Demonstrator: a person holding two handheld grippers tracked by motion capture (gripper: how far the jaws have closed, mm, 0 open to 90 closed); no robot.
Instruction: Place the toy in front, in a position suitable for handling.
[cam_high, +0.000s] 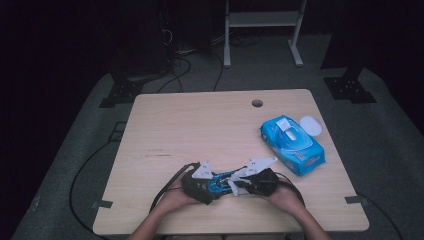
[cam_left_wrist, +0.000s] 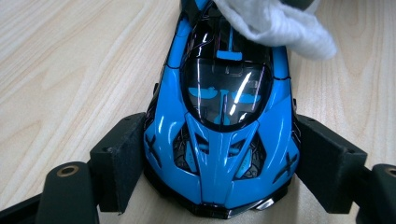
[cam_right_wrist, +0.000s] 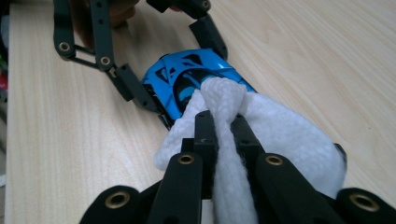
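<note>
high view: glossy blue toy sports car (cam_high: 218, 182) on wooden bench (cam_high: 200, 125) between both hands | left gripper view: left tongs (cam_left_wrist: 219, 158) clamp car's nose | right gripper view: right tongs (cam_right_wrist: 223, 122) pinch white cloth wipe (cam_right_wrist: 280, 135) on its roof | risk: hard wiping could twist car loose.

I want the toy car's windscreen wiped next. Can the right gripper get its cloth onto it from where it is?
Probably yes. The right gripper pinches the white cloth over the blue toy car, and its windscreen lies bare; the left gripper only clamps the sides.
</note>
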